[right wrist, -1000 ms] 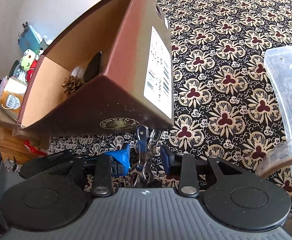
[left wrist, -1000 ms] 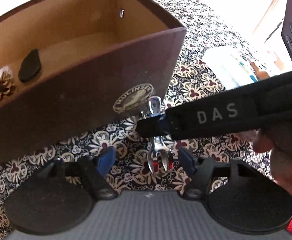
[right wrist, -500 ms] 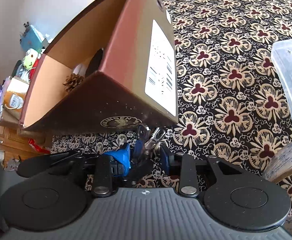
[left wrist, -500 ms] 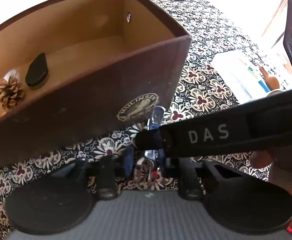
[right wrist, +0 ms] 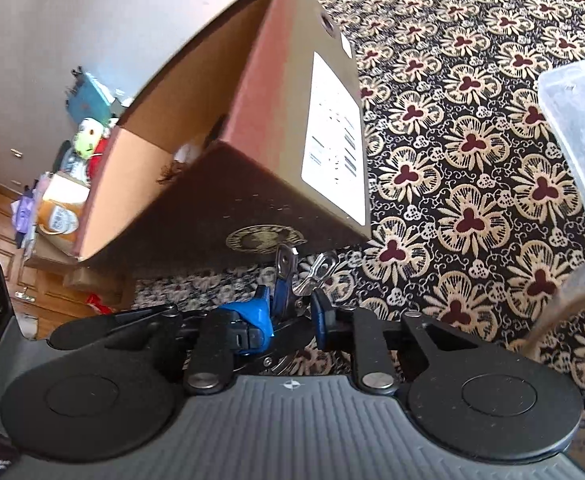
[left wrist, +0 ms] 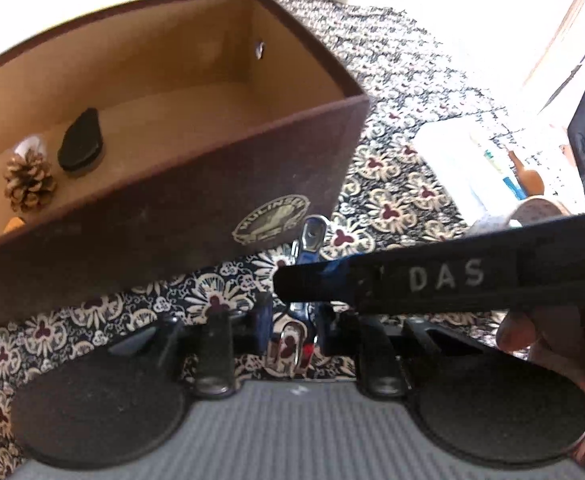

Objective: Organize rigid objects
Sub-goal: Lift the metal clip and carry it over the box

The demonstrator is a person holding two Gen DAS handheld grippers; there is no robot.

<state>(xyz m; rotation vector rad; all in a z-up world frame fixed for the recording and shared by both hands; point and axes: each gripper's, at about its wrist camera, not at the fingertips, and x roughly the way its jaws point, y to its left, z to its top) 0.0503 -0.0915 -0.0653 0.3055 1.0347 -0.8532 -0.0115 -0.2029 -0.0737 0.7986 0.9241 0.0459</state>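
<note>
- Our left gripper point(left wrist: 290, 326) is clamped tight on the lower end of the metal multi-tool point(left wrist: 310, 236), pads pressing in from both sides.
- Our right gripper point(right wrist: 290, 312) reaches across from the right and pinches the same tool higher up; its blue pads point(right wrist: 258, 312) are drawn narrow around the shiny arms.
- The tool sits just in front of the brown cardboard box point(left wrist: 172, 216), over the flowered cloth point(right wrist: 468, 208), its silver tip right by the box's oval logo.
- Inside the box we see a pine cone point(left wrist: 30, 184) and a black oval piece point(left wrist: 80, 146) side by side near the left corner.
- A clear plastic tub point(right wrist: 580, 120) stands well off to the right.
</note>
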